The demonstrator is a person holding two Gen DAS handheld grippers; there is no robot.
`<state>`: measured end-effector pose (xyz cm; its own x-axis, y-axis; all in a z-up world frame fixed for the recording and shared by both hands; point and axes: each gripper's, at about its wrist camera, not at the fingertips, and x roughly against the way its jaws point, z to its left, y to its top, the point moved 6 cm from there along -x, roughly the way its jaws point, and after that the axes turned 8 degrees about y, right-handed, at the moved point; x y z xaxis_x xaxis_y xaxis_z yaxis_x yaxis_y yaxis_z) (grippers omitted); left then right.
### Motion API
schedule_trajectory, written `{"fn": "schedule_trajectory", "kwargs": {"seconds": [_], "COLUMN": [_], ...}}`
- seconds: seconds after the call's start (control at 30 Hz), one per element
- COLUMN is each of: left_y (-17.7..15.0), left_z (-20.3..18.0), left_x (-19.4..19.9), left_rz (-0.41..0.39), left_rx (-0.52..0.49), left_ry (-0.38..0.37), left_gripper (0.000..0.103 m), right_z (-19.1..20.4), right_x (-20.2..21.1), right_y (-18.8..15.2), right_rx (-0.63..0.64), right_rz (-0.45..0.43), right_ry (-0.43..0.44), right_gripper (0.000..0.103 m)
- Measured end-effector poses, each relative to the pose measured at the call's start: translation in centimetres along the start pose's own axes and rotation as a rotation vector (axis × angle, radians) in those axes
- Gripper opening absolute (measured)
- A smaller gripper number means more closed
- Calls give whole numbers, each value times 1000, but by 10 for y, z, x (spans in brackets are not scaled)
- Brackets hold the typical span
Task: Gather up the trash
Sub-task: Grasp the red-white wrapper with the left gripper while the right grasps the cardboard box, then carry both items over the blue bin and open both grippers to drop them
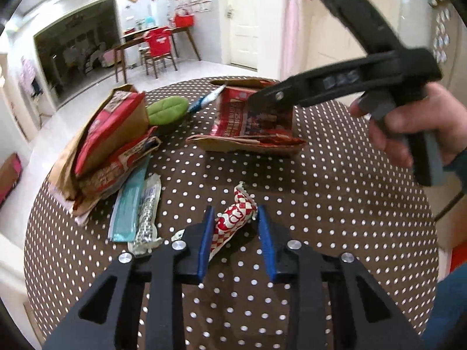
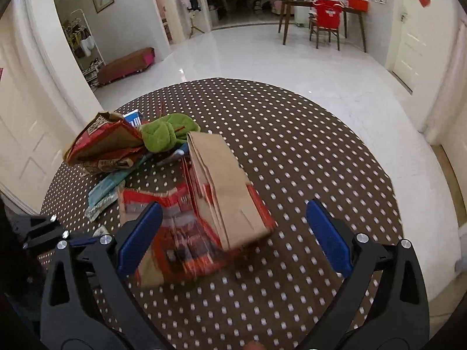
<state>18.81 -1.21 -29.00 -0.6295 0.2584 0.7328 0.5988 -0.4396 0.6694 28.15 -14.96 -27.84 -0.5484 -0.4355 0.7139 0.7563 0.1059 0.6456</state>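
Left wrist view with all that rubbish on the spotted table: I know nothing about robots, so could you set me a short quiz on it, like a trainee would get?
1. True or false: the red-and-white checked wrapper sits between the blue pads of the left tool.
2. What do the wide-apart pads of the right tool straddle? A) a paper bag B) a glass bottle C) a plate
3. Fill in: the tablecloth is brown with white ____.

Key: 1 true; 2 A; 3 dots.
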Motion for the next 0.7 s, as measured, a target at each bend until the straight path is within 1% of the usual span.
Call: {"fn": "schedule_trajectory", "kwargs": {"seconds": [0.03,0.07,0.1,0.13,0.17,0.2,0.37,0.5,0.7], "left_y": [0,2,2,2,2,3,8,14,26], "left_z": [1,3,4,5,6,7,12,13,4], "left_x": [2,6,10,12,16,18,24,31,32], "left_rz": [-4,-10,-14,-19,-28,-34,-60,-76,-100], "left_rx": [15,39,55,70,89,100,144,183,204], "left_ry": [0,2,2,2,0,-4,-14,-39,-54], "left_gripper": [29,29,28,28,28,28,28,28,28], "right_z": [-1,-2,-4,-6,-8,-10,-22,-34,-57], "right_x": [-3,-7,-8,-7,-6,-3,23,48,87], "right_y": [1,2,2,1,0,-1,-13,-19,-20], "right_rx": [-2,-10,-19,-28,-34,-42,-81,-103,-136], "right_rz": [2,10,15,15,12,7,-32,-67,-132], "right_ry": [8,15,18,24,32,39,64,67,66], "right_gripper": [79,56,43,37,26,24,20,19,19]}}
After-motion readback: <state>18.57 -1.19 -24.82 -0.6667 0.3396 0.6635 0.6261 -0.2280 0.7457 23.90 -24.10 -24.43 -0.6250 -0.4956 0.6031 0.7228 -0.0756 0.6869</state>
